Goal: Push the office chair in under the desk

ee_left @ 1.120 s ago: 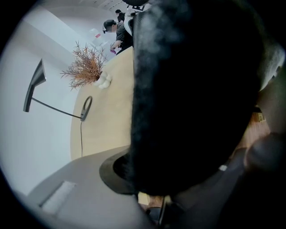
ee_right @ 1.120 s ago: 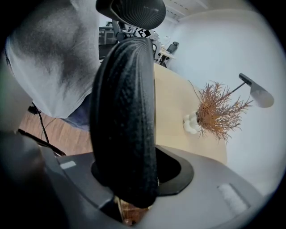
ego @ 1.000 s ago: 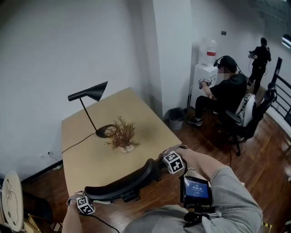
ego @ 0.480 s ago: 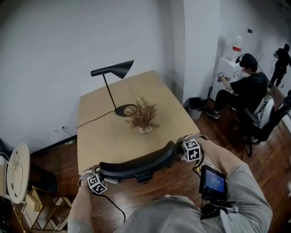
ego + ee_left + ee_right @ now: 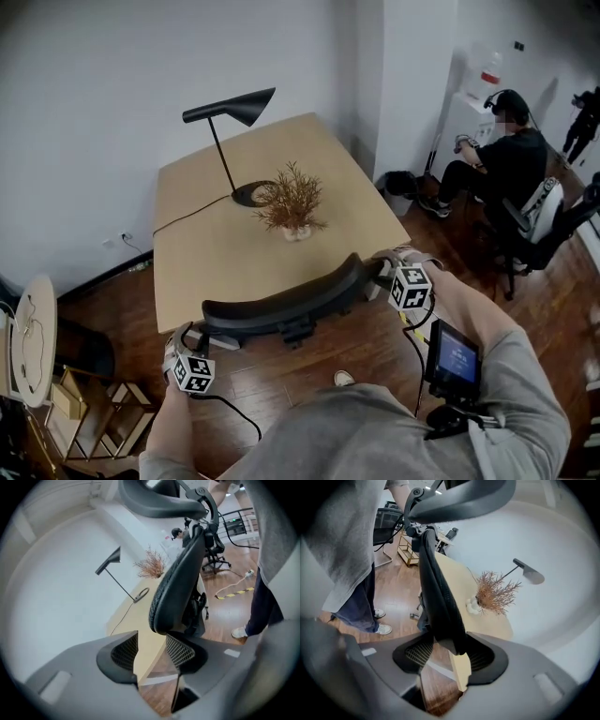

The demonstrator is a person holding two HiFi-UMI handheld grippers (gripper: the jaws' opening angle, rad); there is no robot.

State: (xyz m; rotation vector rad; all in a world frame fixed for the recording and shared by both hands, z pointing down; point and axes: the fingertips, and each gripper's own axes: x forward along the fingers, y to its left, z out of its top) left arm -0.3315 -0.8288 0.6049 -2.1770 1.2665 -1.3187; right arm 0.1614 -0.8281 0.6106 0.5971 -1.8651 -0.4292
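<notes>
The black office chair's curved backrest top point(image 5: 286, 305) lies along the near edge of the light wood desk point(image 5: 206, 262). My left gripper point(image 5: 199, 339) is at its left end. In the left gripper view the left gripper point(image 5: 152, 652) has just been closing. Its pads point(image 5: 180, 651) are still apart, and the backrest edge point(image 5: 176, 588) ends just beyond them. My right gripper point(image 5: 382, 274) is at the right end. In the right gripper view the right gripper point(image 5: 449, 654) has just been opening. The backrest edge point(image 5: 438, 597) runs between its pads point(image 5: 417, 654) with gaps on both sides.
A black desk lamp point(image 5: 234, 111) and a dried plant in a small pot point(image 5: 292, 202) stand on the desk. A person point(image 5: 497, 169) sits in another chair at the right, near a water dispenser point(image 5: 483, 89) and a bin point(image 5: 401, 186). A low shelf point(image 5: 89, 412) stands left.
The head view has swung, so the desk sits further right. Both grippers have stayed at the backrest's ends. The left gripper has drawn back a little from its end.
</notes>
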